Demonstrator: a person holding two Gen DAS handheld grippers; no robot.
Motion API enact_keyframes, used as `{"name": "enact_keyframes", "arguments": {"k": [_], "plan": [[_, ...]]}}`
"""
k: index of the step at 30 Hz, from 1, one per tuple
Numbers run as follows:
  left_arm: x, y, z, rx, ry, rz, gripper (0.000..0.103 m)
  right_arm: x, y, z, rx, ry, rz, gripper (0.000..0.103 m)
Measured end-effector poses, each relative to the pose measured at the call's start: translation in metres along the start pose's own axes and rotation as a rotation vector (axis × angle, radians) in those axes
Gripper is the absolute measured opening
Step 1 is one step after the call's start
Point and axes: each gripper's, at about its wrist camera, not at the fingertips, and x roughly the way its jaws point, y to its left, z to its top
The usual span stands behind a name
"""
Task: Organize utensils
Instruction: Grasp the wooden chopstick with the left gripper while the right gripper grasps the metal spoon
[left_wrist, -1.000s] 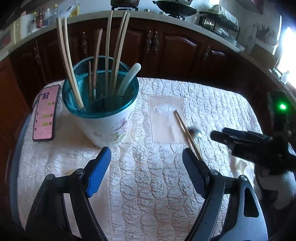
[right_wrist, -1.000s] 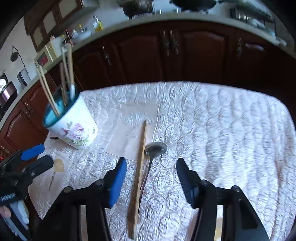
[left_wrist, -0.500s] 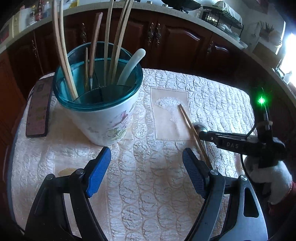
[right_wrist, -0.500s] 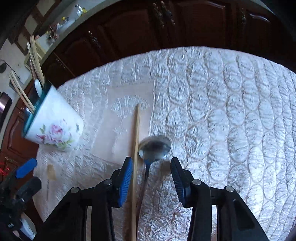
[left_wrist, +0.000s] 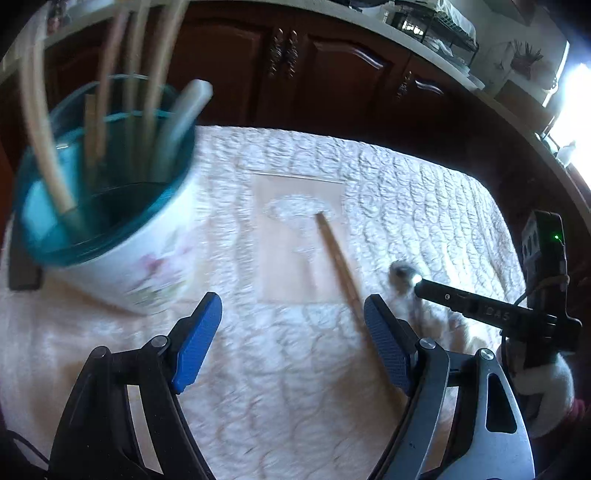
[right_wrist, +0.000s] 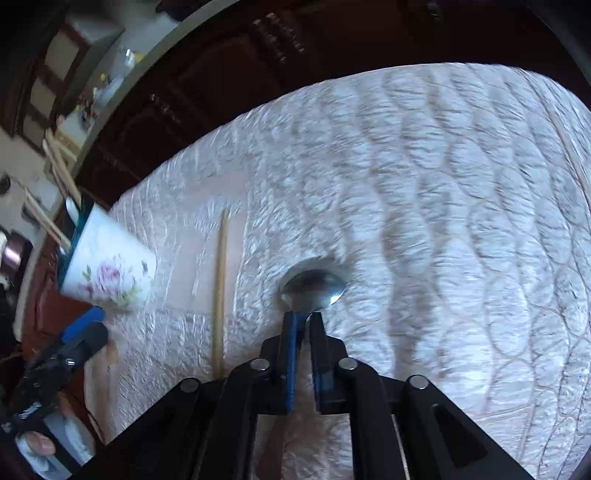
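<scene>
Both grippers have moved lower and closer to the white quilted cloth (right_wrist: 424, 184). The right gripper (right_wrist: 302, 317) is closing on the neck of the metal spoon (right_wrist: 314, 290), which lies on the cloth beside a wooden chopstick (right_wrist: 221, 288). The left gripper (left_wrist: 291, 332) is wide apart with nothing in it, near the flowery cup (left_wrist: 147, 258) full of utensils.

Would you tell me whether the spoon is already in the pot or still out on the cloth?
Out: the spoon lies on the cloth, apart from the pot.
</scene>
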Motion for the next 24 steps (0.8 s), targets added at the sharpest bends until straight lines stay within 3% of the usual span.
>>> {"name": "enact_keyframes", "arguments": {"k": [1, 2, 10, 19, 21, 24], "plan": [[0.007, -0.004, 0.005, -0.006, 0.008, -0.019, 0.080, -0.002, -0.006, 0.002, 0.026, -0.008, 0.025, 0.027], [0.010, -0.007, 0.007, -0.008, 0.012, -0.025, 0.080, -0.003, -0.012, 0.004, 0.045, -0.009, 0.053, 0.028], [0.062, -0.018, 0.035, -0.060, 0.070, -0.019, 0.079, 0.011, -0.046, 0.017, 0.164, 0.048, 0.220, 0.028], [0.107, -0.023, 0.052, -0.059, 0.091, 0.051, 0.043, 0.012, -0.067, 0.021, 0.184, 0.081, 0.328, 0.028], [0.109, -0.026, 0.055, -0.046, 0.088, 0.057, 0.008, 0.015, -0.066, 0.023, 0.171, 0.092, 0.324, 0.022], [0.105, -0.027, 0.054, -0.045, 0.098, 0.022, 0.008, 0.021, -0.062, 0.024, 0.178, 0.097, 0.346, 0.015]]}}
